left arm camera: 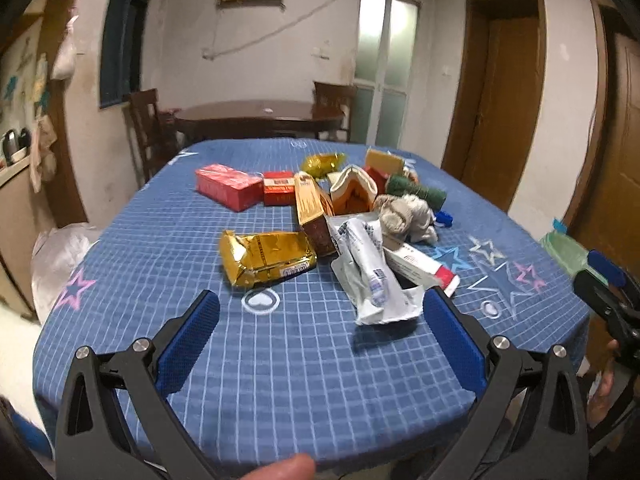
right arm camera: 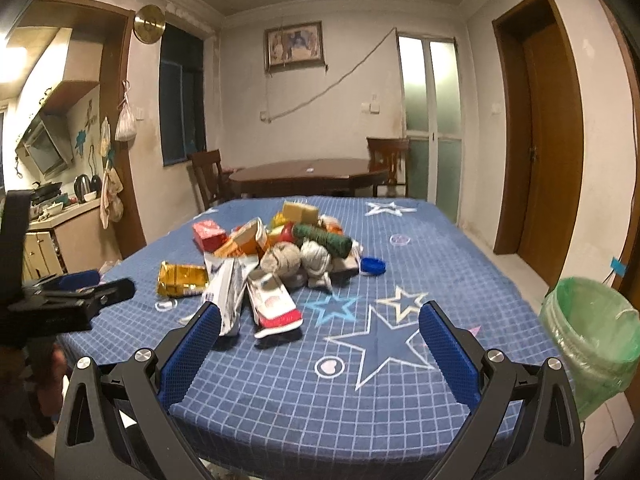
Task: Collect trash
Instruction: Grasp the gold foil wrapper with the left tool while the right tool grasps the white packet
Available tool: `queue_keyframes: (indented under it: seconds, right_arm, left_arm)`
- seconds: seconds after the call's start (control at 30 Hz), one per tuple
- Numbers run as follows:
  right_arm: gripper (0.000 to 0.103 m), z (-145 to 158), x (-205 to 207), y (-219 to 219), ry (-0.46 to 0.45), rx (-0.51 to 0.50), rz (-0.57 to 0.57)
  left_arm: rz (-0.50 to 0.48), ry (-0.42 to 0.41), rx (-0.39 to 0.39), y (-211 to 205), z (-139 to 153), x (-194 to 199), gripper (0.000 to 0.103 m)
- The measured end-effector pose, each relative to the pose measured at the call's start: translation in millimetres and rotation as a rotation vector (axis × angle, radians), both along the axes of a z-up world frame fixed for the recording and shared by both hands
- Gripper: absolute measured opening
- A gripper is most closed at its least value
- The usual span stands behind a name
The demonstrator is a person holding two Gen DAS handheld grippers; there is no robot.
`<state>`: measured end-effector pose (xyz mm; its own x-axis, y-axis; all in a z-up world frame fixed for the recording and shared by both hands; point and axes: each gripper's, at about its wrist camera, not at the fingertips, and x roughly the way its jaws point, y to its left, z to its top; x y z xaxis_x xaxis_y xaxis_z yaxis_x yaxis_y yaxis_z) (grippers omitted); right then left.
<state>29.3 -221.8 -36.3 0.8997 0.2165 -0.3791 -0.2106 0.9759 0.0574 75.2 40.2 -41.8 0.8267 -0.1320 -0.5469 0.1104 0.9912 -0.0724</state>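
A heap of trash lies on the blue checked tablecloth (left arm camera: pixel 280 360): a gold foil packet (left arm camera: pixel 266 256), a crumpled white wrapper (left arm camera: pixel 372 276), a white and red toothpaste box (left arm camera: pixel 424 266), a red box (left arm camera: pixel 228 186), an orange carton (left arm camera: pixel 310 204), grey yarn balls (left arm camera: pixel 404 216) and a green yarn roll (left arm camera: pixel 416 192). My left gripper (left arm camera: pixel 320 308) is open and empty, above the near table edge, short of the wrapper. My right gripper (right arm camera: pixel 320 318) is open and empty, near the toothpaste box (right arm camera: pixel 274 304) and the wrapper (right arm camera: pixel 230 292). A bin lined with a green bag (right arm camera: pixel 592 332) stands right of the table.
A dark round table (right arm camera: pixel 308 174) with chairs stands behind. Brown doors (right arm camera: pixel 548 140) are on the right wall. A kitchen counter (right arm camera: pixel 60 212) is at far left. A white bag (left arm camera: pixel 60 256) lies on the floor left of the table. The left gripper shows at the right wrist view's left edge (right arm camera: pixel 80 296).
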Motion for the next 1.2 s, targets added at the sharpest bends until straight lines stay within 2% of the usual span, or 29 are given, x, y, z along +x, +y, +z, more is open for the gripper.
queue_keyframes:
  seconds: [0.17, 0.27, 0.4, 0.43, 0.5, 0.57, 0.63, 0.7, 0.73, 0.8, 0.9, 1.07, 1.2]
  right_arm:
    - [0.099, -13.4, 16.1, -4.3, 0.051, -0.012, 0.018]
    - [0.099, -21.1, 27.8, -7.0, 0.089, -0.003, 0.029]
    - [0.099, -32.4, 53.6, -4.8, 0.192, 0.082, 0.088]
    - [0.099, -34.5, 60.2, -1.8, 0.214, 0.103, 0.110]
    - [0.099, -35.6, 68.4, 7.8, 0.241, 0.133, 0.158]
    - [0.098, -34.0, 76.8, 20.5, 0.259, 0.165, 0.213]
    - [0.093, -30.8, 87.0, 37.6, 0.283, 0.180, 0.266]
    - [0.083, -27.7, 97.3, 56.3, 0.305, 0.175, 0.302]
    - [0.071, -26.9, 104.3, 67.3, 0.322, 0.171, 0.320]
    - [0.058, -25.4, 115.1, 87.3, 0.358, 0.153, 0.340]
    - [0.057, -29.9, 135.5, 117.6, 0.410, 0.124, 0.365]
    - [0.057, -43.8, 173.2, 154.5, 0.485, 0.016, 0.311]
    - [0.057, -54.1, 196.0, 178.2, 0.506, -0.064, 0.274]
  left_arm:
    - [-0.162, 0.089, 0.087, 18.9, -0.3, 59.1, 0.098]
    - [-0.215, 0.128, 0.119, 35.7, 5.3, 89.8, 0.098]
    - [-0.294, 0.206, 0.130, 43.8, 1.2, 127.9, 0.097]
    - [-0.307, 0.224, 0.137, 41.2, -3.1, 136.1, 0.095]
    - [-0.316, 0.274, 0.160, 36.9, -12.6, 152.4, 0.079]
    - [-0.342, 0.314, 0.167, 32.6, -20.4, 160.4, 0.071]
    - [-0.350, 0.344, 0.183, 30.2, -28.6, 166.1, 0.068]
    - [-0.354, 0.358, 0.211, 27.2, -36.2, 167.9, 0.067]
    - [-0.358, 0.360, 0.223, 25.4, -38.9, 167.6, 0.067]
    - [-0.366, 0.373, 0.232, 21.2, -44.7, 167.1, 0.057]
    - [-0.358, 0.394, 0.227, 23.6, -51.0, 168.0, 0.047]
    - [-0.324, 0.384, 0.190, 28.9, -58.0, 157.7, 0.045]
    - [-0.281, 0.364, 0.166, 35.7, -55.6, 147.1, 0.044]
